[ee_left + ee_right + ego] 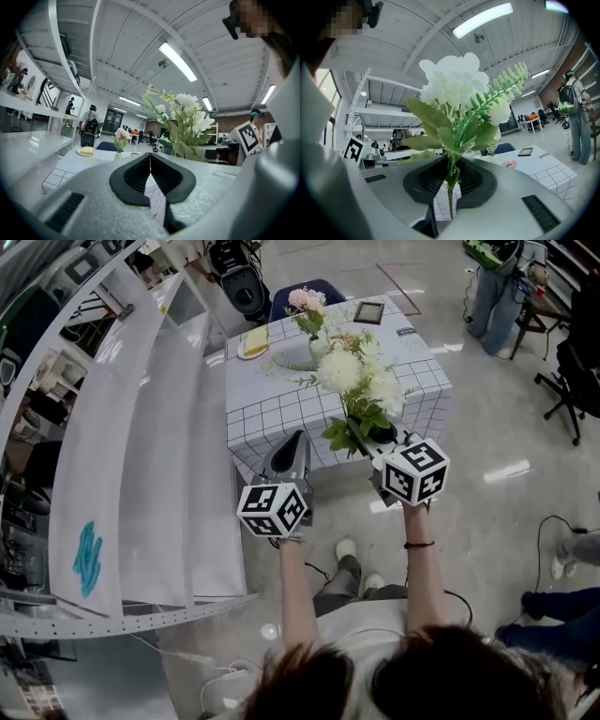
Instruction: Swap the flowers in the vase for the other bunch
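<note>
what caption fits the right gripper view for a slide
Right gripper shut on a white flower bunch, checked table beyond.

Both arms reach forward, grippers level. The left gripper (150, 172) is closed and empty; the right gripper (450, 182) clamps the white flower bunch (452, 86) by its stems.

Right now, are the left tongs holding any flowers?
No, the left tongs are shut on nothing; the right tongs grip the white bunch.

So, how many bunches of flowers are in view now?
2. The white bunch is clamped by its stems in the right gripper; the pink bunch stands in the vase on the table. None seems hidden.
</note>
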Motion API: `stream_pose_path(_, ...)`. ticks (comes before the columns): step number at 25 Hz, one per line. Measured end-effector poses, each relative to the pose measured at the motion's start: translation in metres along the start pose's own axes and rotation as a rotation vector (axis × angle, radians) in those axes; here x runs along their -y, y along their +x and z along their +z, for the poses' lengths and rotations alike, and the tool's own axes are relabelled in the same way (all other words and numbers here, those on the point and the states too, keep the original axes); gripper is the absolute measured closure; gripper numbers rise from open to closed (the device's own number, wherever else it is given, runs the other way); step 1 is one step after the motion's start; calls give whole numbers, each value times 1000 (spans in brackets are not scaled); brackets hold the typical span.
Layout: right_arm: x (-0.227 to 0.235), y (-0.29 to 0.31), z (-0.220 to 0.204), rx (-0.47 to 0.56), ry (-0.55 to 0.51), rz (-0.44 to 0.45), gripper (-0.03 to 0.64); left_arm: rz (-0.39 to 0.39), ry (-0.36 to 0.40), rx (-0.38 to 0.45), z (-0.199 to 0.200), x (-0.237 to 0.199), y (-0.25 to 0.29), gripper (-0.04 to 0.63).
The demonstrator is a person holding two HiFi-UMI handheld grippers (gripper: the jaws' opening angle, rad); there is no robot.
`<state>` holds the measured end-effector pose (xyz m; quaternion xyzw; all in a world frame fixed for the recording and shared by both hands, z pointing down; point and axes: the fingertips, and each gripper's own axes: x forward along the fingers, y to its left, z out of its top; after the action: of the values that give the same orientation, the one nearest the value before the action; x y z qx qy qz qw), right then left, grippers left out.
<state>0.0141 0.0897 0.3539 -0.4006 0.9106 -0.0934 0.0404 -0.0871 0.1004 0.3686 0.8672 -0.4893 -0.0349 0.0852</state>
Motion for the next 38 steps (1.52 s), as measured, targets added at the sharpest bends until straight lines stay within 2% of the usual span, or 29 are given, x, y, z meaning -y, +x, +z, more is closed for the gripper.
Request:
stream_pose_path(17,52,66,6,5,23,-99,561,-100,-8,-31,10,-53,78,583)
stream_pose_path(25,60,94,4,6,26,-129,561,-122,-2,-28,16,-82,93,583)
stream_pose_path(38,65,114,4,19,34,-161,561,-130,-6,-30,17,-105,102,583)
